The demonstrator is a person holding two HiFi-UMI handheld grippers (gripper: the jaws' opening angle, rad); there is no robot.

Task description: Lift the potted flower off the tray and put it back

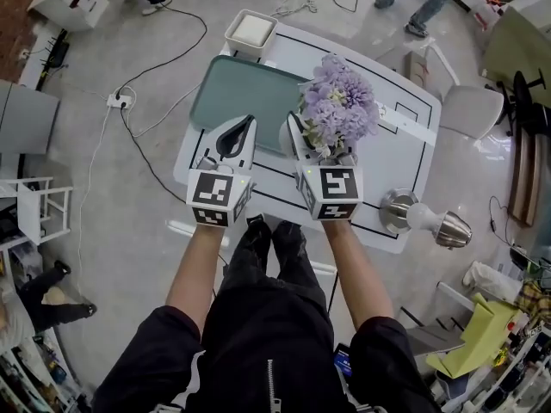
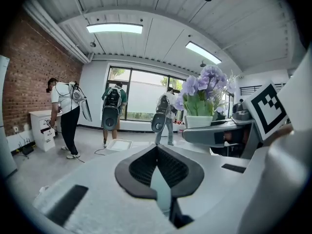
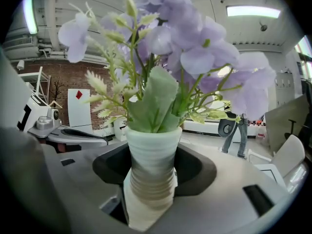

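Right gripper [image 1: 317,147]: I find it clamped on the white ribbed pot of the potted flower [image 1: 337,108], at the right edge of the teal tray [image 1: 231,89]. Left gripper [image 1: 234,136]: its 2 jaws are together with nothing between them, over the tray's near edge.

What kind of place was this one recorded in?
Likely a lab or studio workspace rather than a home: a power strip and cables lie on the bare floor, people wearing backpack rigs stand by the large window, and the white table carries black marking lines.
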